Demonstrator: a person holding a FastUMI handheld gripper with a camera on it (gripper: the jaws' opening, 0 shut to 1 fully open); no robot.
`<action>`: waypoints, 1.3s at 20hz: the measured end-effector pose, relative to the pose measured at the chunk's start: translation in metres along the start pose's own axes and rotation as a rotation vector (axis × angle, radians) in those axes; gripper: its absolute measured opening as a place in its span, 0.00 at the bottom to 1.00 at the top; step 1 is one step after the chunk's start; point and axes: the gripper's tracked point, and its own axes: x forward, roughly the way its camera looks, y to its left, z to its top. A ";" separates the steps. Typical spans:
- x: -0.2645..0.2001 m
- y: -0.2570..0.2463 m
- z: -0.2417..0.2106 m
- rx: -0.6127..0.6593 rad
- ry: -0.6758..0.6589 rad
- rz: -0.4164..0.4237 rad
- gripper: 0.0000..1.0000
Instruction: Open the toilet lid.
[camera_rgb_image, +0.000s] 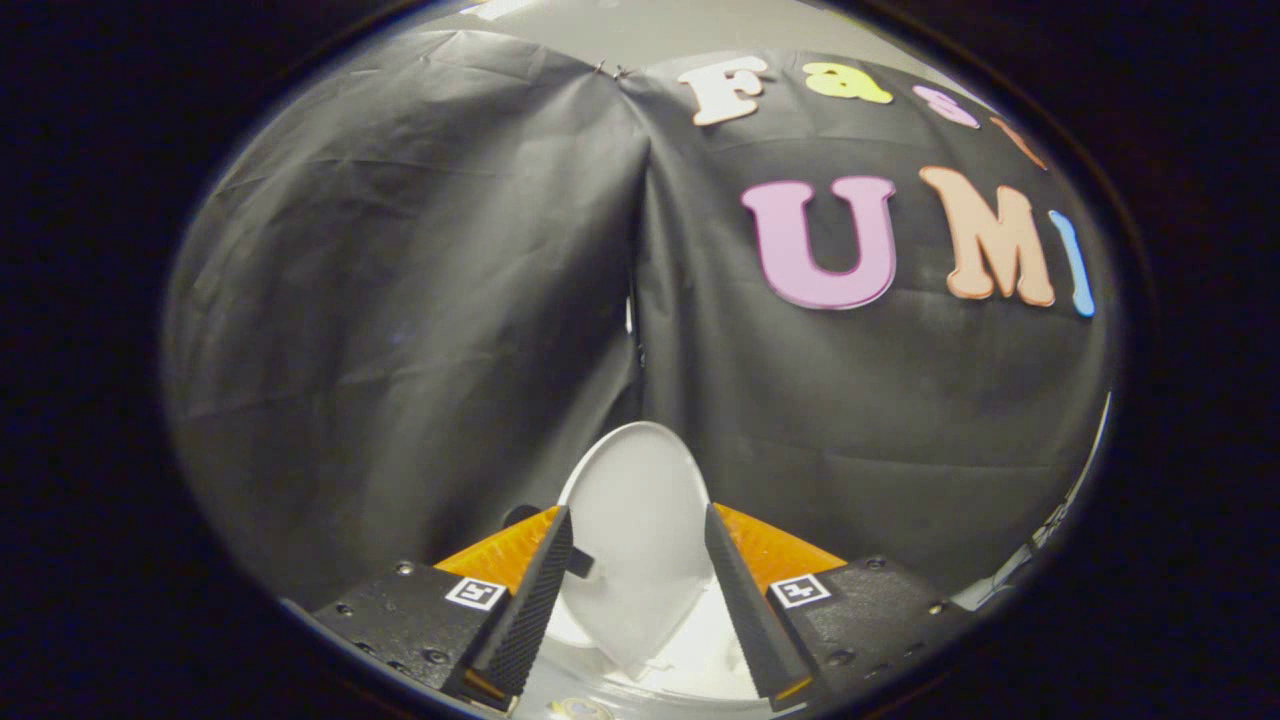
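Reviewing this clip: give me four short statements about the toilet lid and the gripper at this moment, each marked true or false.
1. The toilet lid stands raised, nearly upright. True.
2. The gripper is clamped on the lid. False: its fingers are spread apart, with the lid seen in the gap between them and gaps showing on both sides.
3. Black cloth hangs behind the lid. True.
4. The lid lies flat and closed over the bowl. False: it is lifted, with its top edge against the cloth backdrop.
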 end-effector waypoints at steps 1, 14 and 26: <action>-0.011 -0.016 0.002 -0.008 -0.018 -0.019 0.81; -0.191 -0.216 -0.048 -0.085 -0.042 -0.252 0.81; -0.288 -0.274 -0.155 0.036 0.112 -0.298 0.81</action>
